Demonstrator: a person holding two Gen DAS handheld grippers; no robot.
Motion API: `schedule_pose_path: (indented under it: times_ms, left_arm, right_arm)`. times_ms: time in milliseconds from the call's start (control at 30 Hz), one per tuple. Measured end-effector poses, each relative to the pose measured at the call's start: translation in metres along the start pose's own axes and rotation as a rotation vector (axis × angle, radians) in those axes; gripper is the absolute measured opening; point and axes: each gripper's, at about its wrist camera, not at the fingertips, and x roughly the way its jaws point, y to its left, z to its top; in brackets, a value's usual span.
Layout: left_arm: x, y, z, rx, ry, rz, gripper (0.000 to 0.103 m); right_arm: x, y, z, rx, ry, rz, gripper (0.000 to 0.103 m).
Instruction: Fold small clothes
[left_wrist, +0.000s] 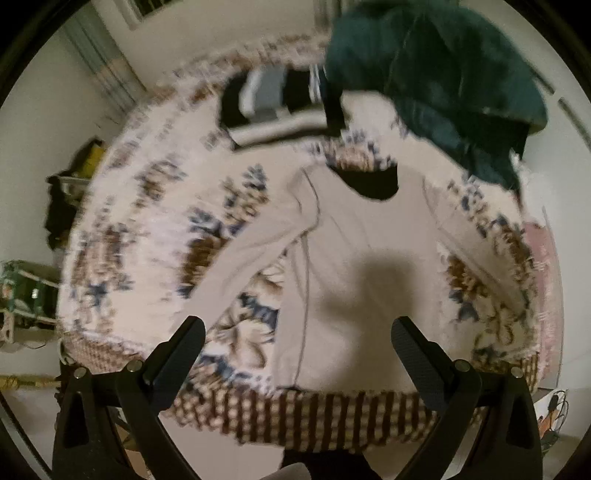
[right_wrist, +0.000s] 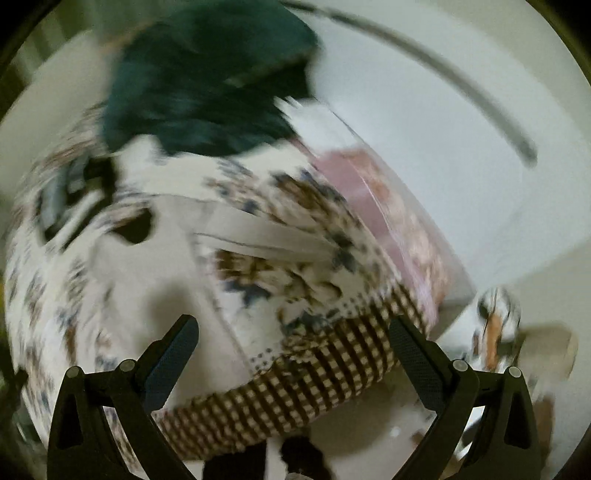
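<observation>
A pale beige long-sleeved top (left_wrist: 354, 258) lies flat on a floral-patterned cloth-covered table (left_wrist: 147, 206), neck hole away from me, sleeves spread to both sides. It also shows in the right wrist view (right_wrist: 159, 280), with one sleeve (right_wrist: 266, 240) lying out to the right. My left gripper (left_wrist: 299, 332) is open and empty, hovering above the top's lower hem. My right gripper (right_wrist: 293, 330) is open and empty, above the table's near right edge beside the top. Both views are blurred.
A dark teal garment (left_wrist: 443, 81) is heaped at the far right of the table; it also shows in the right wrist view (right_wrist: 207, 81). Folded black, white and grey clothes (left_wrist: 273, 99) sit at the far edge. A checked border (left_wrist: 303, 417) runs along the near edge. A pink patterned item (right_wrist: 388, 221) lies at the right.
</observation>
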Motion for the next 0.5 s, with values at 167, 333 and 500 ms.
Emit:
schedule_pose_path:
  times_ms: [167, 333, 500]
  left_arm:
    - [0.111, -0.009, 0.014, 0.018, 0.094, 0.007, 0.103]
    - [0.208, -0.014, 0.018, 0.004, 0.214, 0.006, 0.103]
    - [0.257, -0.016, 0.027, 0.002, 0.218, 0.019, 0.103]
  right_arm:
    - [0.144, -0.043, 0.011, 0.250, 0.106, -0.061, 0.103]
    - [0.259, -0.080, 0.006, 0.577, 0.219, 0.049, 0.097]
    - [0.332, -0.090, 0.008, 0.838, 0.216, 0.181, 0.091]
